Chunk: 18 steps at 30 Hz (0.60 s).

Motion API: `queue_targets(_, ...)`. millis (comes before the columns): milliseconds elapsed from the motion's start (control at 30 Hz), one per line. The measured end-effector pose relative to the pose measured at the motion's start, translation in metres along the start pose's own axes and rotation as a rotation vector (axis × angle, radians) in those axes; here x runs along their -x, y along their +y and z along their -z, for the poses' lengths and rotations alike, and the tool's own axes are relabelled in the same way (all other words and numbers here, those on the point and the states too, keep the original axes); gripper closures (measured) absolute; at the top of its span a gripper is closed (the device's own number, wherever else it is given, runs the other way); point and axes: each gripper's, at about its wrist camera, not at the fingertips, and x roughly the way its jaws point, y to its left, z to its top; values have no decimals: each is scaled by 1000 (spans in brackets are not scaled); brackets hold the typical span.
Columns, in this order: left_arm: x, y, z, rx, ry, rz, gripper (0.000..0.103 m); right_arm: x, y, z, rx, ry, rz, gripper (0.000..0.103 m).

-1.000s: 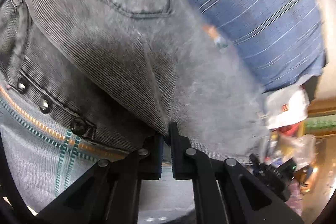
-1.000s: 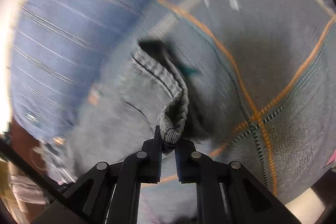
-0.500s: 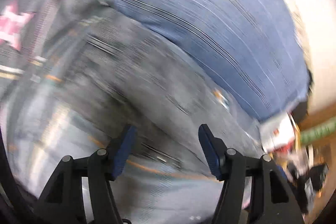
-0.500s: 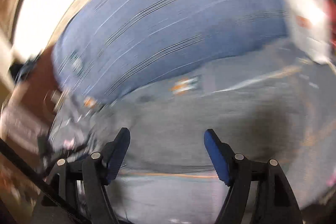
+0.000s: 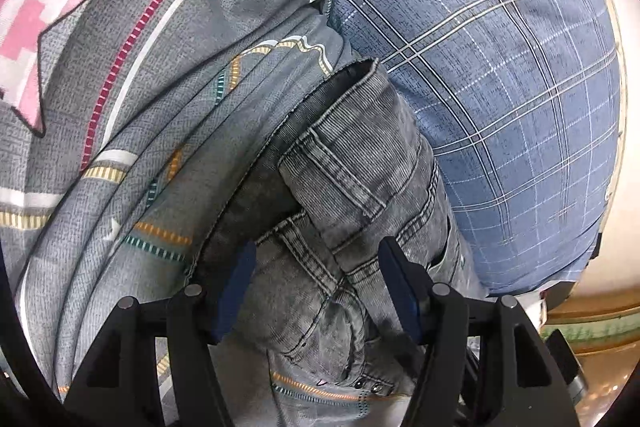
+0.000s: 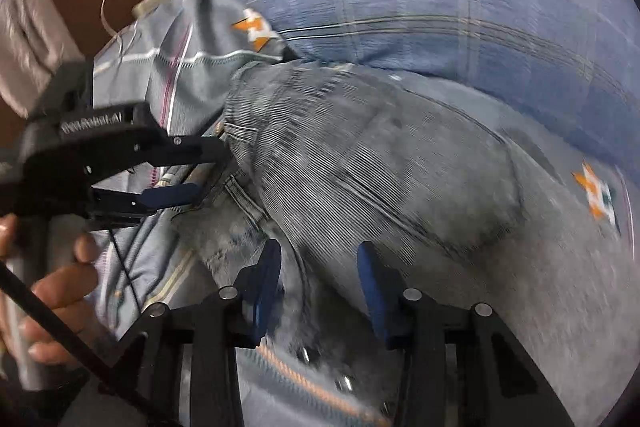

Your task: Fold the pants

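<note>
Both wrist cams are looking down close over the grey pants [image 5: 360, 187] on the bed. Left view is facing along the folded bundle toward the blue pillow [image 5: 500, 87]. Right view is sharing pants, pillow, and catching the left gripper [image 6: 208, 171] at left.

Left wrist view is sharp and evenly lit, with soft shadow under the pants [image 5: 352, 187]. Right wrist view is motion-smeared throughout. Both bend strongly at their dark circular edges.
</note>
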Motion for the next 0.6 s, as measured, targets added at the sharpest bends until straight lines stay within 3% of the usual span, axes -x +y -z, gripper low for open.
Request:
queue_targets(133,-7,-3,1,0,21,36,40,-29,18,-5,98,20,37,45)
queue_targets(167,-11,-4,-1,-3,24,37,40,-33,19,-5,115,25,72,47)
queue_targets(200,-11,-3,0,-3,25,38,40,-40,19,-4,130,31,130,61)
queue_targets(267,-13,-1,-1,2,28,36,40,-41,15,-3,110,31,154,74)
queue_targets(300,-13,1,0,6,29,37,40,-38,13,-4,90,25,132,94)
queue_targets(333,-13,3,0,10,30,39,40,-33,11,-6,70,22,115,97)
queue_targets(433,-15,3,1,10,33,68,40,-8,3,-8,5,-21,64,98)
queue_targets(600,-21,-4,9,0,68,138,40,24,-20,-14,-147,-91,-111,98)
